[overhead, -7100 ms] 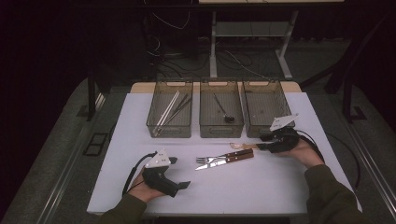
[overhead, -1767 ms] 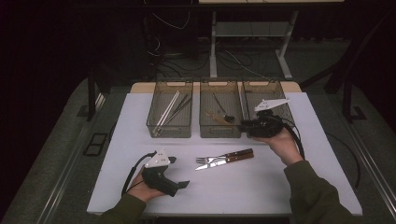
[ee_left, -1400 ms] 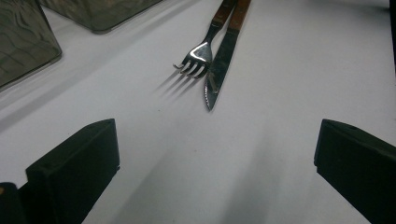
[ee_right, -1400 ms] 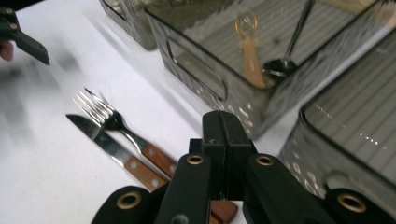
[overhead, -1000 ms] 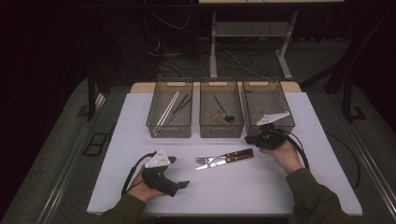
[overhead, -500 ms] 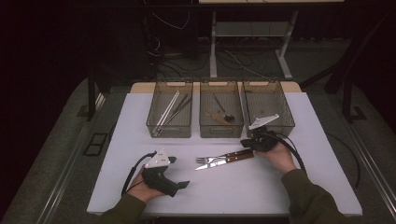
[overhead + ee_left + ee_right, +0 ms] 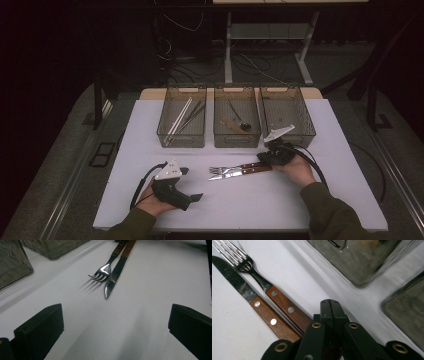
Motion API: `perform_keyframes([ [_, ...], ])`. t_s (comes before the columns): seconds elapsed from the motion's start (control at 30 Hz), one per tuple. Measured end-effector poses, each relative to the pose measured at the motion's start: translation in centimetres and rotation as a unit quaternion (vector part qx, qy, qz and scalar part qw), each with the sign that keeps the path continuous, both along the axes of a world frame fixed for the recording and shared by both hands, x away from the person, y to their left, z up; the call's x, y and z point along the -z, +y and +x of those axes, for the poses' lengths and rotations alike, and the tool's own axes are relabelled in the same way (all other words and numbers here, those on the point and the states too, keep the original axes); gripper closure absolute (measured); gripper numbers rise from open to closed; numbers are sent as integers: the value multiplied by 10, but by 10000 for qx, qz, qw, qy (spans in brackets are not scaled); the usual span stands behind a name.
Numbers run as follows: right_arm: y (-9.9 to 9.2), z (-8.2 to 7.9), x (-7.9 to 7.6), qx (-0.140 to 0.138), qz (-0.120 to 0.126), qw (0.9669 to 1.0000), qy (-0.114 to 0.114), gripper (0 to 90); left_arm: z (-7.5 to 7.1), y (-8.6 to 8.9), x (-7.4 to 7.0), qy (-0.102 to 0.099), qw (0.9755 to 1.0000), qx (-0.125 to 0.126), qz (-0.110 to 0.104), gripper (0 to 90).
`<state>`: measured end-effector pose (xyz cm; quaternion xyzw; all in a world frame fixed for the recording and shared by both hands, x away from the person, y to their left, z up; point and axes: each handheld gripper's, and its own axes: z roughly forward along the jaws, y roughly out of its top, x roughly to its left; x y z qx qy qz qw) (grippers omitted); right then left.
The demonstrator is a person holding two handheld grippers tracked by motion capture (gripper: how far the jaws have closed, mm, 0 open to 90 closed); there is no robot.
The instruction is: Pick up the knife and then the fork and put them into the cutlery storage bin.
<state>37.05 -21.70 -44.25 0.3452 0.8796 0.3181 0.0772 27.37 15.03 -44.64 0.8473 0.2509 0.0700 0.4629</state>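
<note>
Right tool (image 7: 262, 156) — now down at fork (image 7: 235, 169) handle

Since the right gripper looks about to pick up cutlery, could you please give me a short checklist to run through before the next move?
1. Right gripper at the handle ends of the fork and knife: ok.
2. Right jaws open for a grasp: not ok, they are pressed together.
3. Fork and knife separated: not ok, they lie side by side.
4. Left gripper away from the cutlery, jaws open: ok.
5. Right-hand bin free for cutlery: cannot tell.
</note>
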Motion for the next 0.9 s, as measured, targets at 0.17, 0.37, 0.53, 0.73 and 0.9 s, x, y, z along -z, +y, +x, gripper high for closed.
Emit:
perform_keyframes([
  [0.17, -1, -2, 0, -57, -14, 10000, -5, 900, 0, 0, 0, 6, 10000, -14, -11, 0],
  [0.37, -2, -8, -1, -150, -70, 9999, 29, 900, 0, 0, 0, 6, 10000, -17, -13, 0],
  [0.53, -3, -12, -2, -221, -132, 9997, 22, 900, 0, 1, -1, 3, 10000, -29, -24, 0],
  [0.73, -3, -18, -3, -267, -182, 9994, 90, 900, 0, 1, -1, -8, 10000, -15, -23, 0],
  [0.9, -1, -25, -5, -330, -216, 9992, 115, 900, 0, 1, -1, -8, 10000, -20, -24, 0],
])
